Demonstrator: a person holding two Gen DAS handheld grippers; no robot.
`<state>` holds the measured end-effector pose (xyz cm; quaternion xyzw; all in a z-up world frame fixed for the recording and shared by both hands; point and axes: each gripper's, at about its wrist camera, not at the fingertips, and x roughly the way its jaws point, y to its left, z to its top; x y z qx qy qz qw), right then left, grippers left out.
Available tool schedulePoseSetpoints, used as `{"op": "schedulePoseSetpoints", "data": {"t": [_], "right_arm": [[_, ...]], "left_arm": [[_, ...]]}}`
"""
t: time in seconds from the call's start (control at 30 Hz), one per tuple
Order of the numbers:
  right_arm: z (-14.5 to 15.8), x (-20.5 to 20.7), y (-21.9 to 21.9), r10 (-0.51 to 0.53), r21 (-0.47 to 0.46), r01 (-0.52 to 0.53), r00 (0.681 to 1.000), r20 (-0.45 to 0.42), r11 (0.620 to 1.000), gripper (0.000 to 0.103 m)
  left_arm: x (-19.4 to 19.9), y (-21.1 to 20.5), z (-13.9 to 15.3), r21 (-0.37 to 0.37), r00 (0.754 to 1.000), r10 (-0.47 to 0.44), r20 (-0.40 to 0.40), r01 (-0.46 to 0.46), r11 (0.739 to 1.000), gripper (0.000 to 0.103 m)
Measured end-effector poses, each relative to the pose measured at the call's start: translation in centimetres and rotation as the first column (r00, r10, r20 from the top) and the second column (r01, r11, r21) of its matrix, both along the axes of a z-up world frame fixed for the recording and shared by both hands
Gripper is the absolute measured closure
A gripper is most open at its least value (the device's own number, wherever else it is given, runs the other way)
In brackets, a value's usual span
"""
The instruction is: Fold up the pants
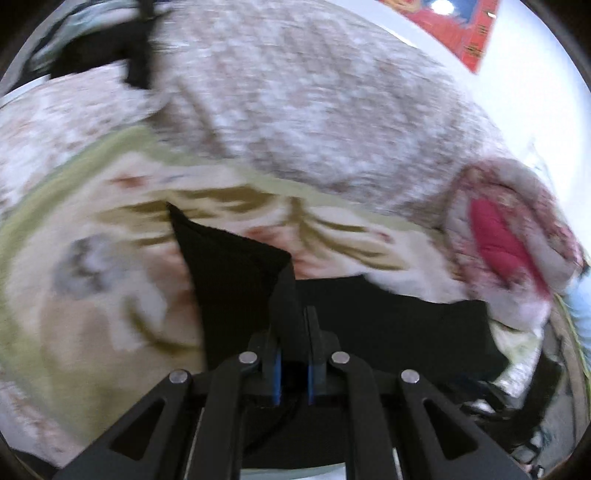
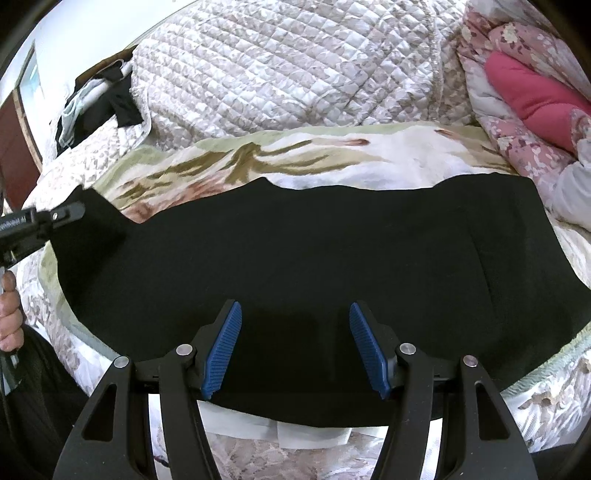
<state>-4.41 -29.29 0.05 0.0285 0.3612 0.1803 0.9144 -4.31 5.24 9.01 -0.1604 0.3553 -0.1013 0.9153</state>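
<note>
The black pants [image 2: 314,258] lie spread across the bed [image 2: 280,88], just ahead of the gaping, empty right claw [image 2: 295,350]. The left claw [image 1: 294,325] pinches one raised end of them. To fold well, I judge: lift clear, carry over, match edges before letting go.

We see a bed [image 2: 546,406] spread with a floral blanket [image 2: 332,155] in cream, green and olive. Behind it lies a quilted beige-and-white cover [image 2: 295,66], and to the right a pink flowered quilt [image 2: 517,147] with a red pillow [image 2: 532,99]. A heap of dark and pale clothes [image 2: 96,107] sits at far left. The wall [image 2: 74,40] is white and brightly lit, with a red poster [image 1: 458,29].
</note>
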Motion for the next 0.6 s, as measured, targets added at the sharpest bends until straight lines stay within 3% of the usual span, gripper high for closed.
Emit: {"op": "schedulePoseSetpoints", "data": {"t": [0.17,0.33,0.47,0.6], "right_arm": [[0.0,0.2,-0.9,-0.029,0.022,0.029,1.0,-0.01,0.999,0.042],[-0.5,0.8,-1.9,-0.057,0.048,0.06,0.997,-0.05,0.997,0.042],[-0.8,1.0,-2.3,-0.067,0.067,0.071,0.995,-0.07,0.995,0.042],[-0.7,1.1,-2.4,-0.063,0.088,0.069,0.996,-0.069,0.994,0.042]], "left_arm": [[0.7,-6.7,-1.1,-0.039,0.984,-0.177,-0.016,0.176,0.984,0.093],[1.4,-10.9,-5.1,-0.081,0.944,-0.313,-0.108,0.305,0.949,0.092],[2.0,-11.3,-6.9,-0.128,0.921,-0.352,-0.166,0.334,0.934,0.09],[1.2,-10.0,-5.0,-0.217,0.915,-0.39,-0.101,0.362,0.907,0.078]]}}
